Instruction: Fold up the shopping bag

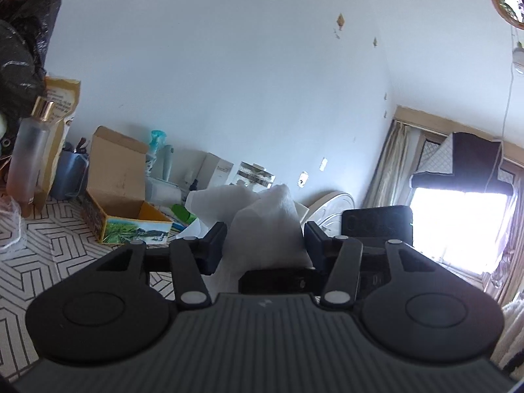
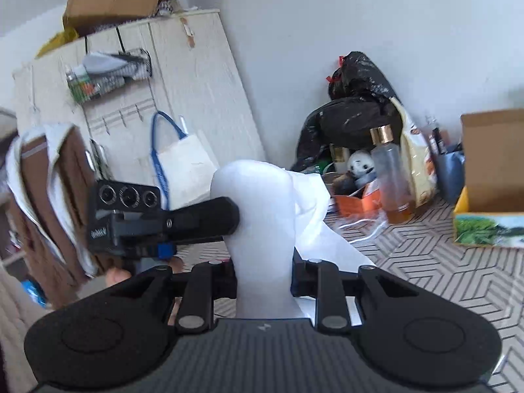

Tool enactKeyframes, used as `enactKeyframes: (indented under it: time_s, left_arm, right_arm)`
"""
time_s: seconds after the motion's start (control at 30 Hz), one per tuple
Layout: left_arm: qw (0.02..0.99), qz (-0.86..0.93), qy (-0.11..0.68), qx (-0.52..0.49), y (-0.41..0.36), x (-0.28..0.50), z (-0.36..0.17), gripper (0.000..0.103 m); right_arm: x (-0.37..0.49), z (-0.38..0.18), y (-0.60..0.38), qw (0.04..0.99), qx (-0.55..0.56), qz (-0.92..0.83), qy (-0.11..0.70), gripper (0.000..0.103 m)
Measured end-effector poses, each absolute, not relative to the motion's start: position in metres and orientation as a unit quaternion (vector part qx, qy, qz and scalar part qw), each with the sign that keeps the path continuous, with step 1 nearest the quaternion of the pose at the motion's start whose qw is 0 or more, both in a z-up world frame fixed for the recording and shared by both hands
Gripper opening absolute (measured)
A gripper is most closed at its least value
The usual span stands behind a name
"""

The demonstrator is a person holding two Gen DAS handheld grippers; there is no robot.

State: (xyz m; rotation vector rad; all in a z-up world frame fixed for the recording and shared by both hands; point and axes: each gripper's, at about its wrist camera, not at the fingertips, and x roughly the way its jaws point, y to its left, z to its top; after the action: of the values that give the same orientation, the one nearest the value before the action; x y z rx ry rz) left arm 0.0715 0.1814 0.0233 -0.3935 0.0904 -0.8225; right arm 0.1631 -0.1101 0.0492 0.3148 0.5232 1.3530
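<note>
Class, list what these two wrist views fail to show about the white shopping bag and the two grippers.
- Left wrist view: the shopping bag hides its lower part behind the left gripper.
- Right wrist view: the bunched bag covers the right gripper pads; motion blur smears the bottle.
- Neither view shows the bag's handles.

A lived-in room of a home: a pale wardrobe (image 2: pixel 183 98) with hooks, a hanging tote bag (image 2: pixel 186 167) and a wire basket (image 2: pixel 108 75); right of the wardrobe, black rubbish bags (image 2: pixel 357 111), cosmetic bottles (image 2: pixel 389 170) and cardboard boxes (image 1: pixel 121 183) crowd a patterned bench (image 2: pixel 425 262); a curtained window (image 1: pixel 458 222) beyond.
</note>
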Motion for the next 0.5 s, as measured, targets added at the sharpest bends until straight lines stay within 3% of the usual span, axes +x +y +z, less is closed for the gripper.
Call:
enactKeyframes:
  time_s: [0.2, 0.37, 0.4, 0.47, 0.5]
  left_arm:
    - [0.879, -0.420, 0.056, -0.220, 0.185, 0.082, 0.020, 0.027]
    - [0.865, -0.431, 0.073, -0.247, 0.186, 0.086, 0.014, 0.019]
    - [0.859, -0.438, 0.076, -0.254, 0.187, 0.087, 0.012, 0.017]
    - [0.844, -0.454, 0.084, -0.274, 0.192, 0.088, 0.007, 0.017]
    - [0.838, -0.459, 0.088, -0.282, 0.193, 0.087, 0.005, 0.017]
  right_arm:
    - [0.189, 0.040, -0.117, 0.698, 0.176, 0.646, 0.252, 0.026]
    - [0.186, 0.039, -0.115, 0.682, 0.157, 0.667, 0.257, 0.028]
    - [0.184, 0.041, -0.114, 0.690, 0.137, 0.663, 0.256, 0.031]
    - [0.178, 0.045, -0.112, 0.704, 0.097, 0.656, 0.254, 0.056]
    - [0.172, 0.047, -0.115, 0.711, 0.082, 0.653, 0.247, 0.059]
